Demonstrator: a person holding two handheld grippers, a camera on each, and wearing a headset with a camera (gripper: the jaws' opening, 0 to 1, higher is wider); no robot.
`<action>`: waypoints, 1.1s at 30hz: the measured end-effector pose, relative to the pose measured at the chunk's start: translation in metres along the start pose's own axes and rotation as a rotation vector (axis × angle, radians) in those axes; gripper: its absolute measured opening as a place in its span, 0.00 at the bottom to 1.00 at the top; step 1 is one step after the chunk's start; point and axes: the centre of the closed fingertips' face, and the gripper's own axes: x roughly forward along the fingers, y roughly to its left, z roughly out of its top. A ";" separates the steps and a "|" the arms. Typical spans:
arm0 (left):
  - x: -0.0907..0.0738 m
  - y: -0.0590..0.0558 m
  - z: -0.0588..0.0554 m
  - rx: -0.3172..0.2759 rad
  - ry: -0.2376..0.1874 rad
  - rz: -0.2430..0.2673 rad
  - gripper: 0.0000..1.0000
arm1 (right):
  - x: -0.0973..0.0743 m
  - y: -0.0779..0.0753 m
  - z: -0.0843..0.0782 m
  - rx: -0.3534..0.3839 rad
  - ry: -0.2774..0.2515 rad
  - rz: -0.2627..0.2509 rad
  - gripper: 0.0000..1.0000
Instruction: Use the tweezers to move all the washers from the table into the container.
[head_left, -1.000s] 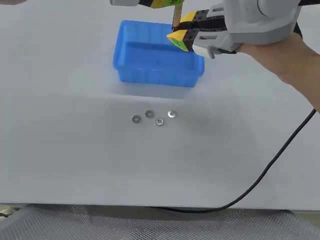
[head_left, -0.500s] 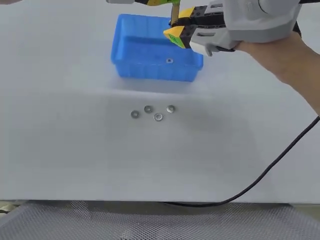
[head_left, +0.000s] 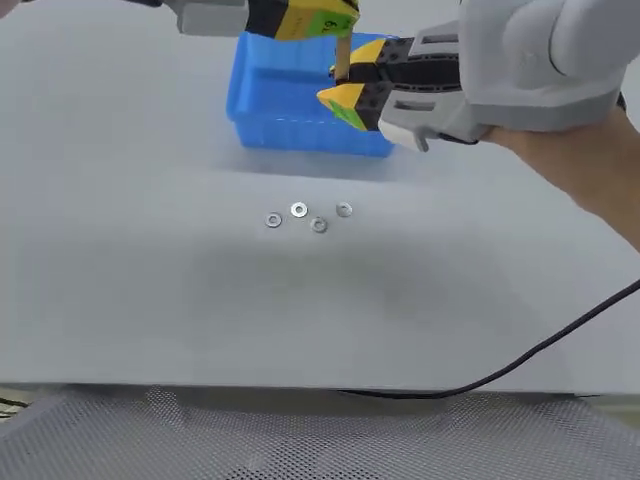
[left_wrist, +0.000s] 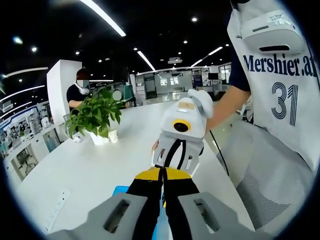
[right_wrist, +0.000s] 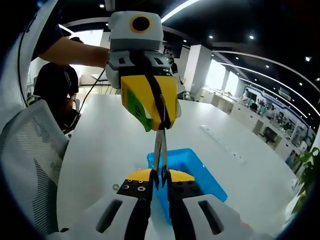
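Four flat silver washers (head_left: 299, 210): light, slippery, probably best nipped across the ring. Left claw (right_wrist: 160, 124) and right claw (right_wrist: 160, 181) both pinch thin steel tweezers (right_wrist: 160, 150).

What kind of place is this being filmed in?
Probably an open-plan office or showroom: a long white table, ceiling strip lights, a leafy green potted plant and a grey mesh chair.

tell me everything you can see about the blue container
The container is a bright blue rectangular tub, plastic by the look, open-topped, with ribbed outer walls. It sits upright on the white table, beyond the four washers. The left gripper and right gripper, both clamped on the tweezers, hang in front of its right end and hide that part, so its contents cannot be told. Only the table is seen touching it.
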 end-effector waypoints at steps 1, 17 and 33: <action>0.000 -0.003 -0.001 -0.004 -0.002 -0.001 0.03 | -0.001 0.002 -0.002 0.004 0.000 0.001 0.12; 0.023 -0.045 -0.042 -0.108 -0.004 -0.027 0.03 | -0.001 0.052 -0.042 0.047 0.071 0.041 0.15; 0.032 -0.049 -0.063 -0.080 0.058 -0.030 0.03 | 0.006 0.060 -0.055 0.070 0.106 0.047 0.15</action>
